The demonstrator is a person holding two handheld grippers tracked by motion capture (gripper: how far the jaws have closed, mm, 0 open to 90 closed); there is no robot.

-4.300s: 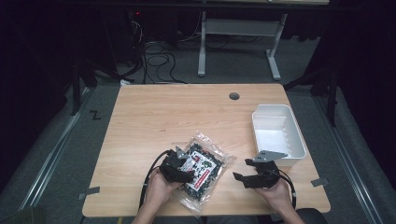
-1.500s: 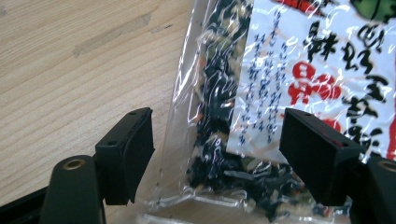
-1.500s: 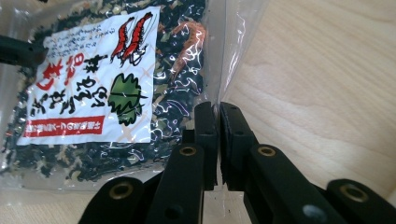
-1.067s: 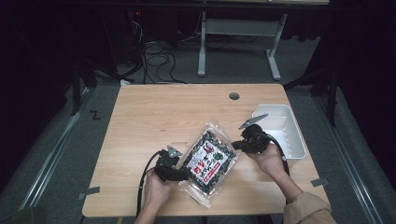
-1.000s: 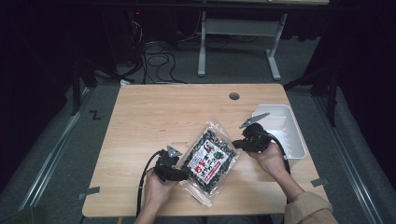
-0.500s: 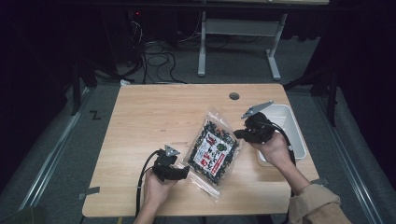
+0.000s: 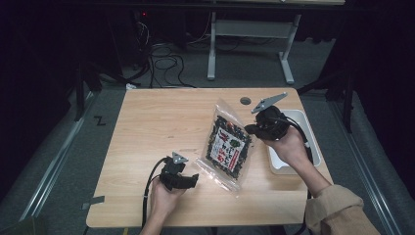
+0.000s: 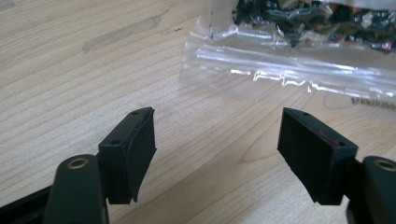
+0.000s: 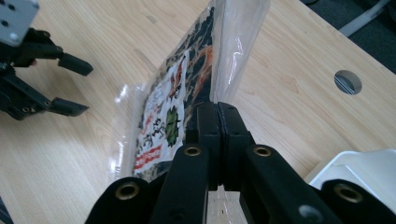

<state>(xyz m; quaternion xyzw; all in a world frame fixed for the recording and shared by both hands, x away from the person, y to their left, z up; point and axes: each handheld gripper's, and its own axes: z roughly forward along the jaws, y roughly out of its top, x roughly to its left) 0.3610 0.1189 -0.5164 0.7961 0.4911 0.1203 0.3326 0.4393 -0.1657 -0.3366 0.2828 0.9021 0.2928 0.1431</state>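
On the wooden desk [image 7: 161, 122], the right gripper [image 7: 252, 129] sits at about 3 o'clock from the desk's centre, held in the person's right hand [image 7: 288, 147]. Its jaws are pressed together on the edge of a clear plastic snack bag [image 7: 228, 144] with dark contents and a red-and-white label. In the right gripper view the two black jaws meet flat against each other with the bag's edge [image 9: 219, 56] pinched between them, and the bag rises away from them, tilted up on its side. In the high view the bag's upper end is lifted off the desk toward 1 o'clock, while its lower clear seam lies near the desk's front edge at about 5 o'clock.

The left gripper [image 7: 192, 180] lies low at about 6 o'clock, held in the left hand [image 7: 164, 198], pointing toward 3 o'clock at the bag's lower corner. Its jaws stand wide apart with nothing between them; in the left gripper view bare wood shows in the gap, and the bag's crinkled clear seam [image 8: 289, 70] lies just beyond the jaw tips, apart from them.

A white rectangular tray [image 7: 313, 147] sits at the desk's right edge, at about 3 o'clock, just behind the right hand. A round cable hole [image 7: 245, 101] shows in the desk at about 1 o'clock, near the far edge.
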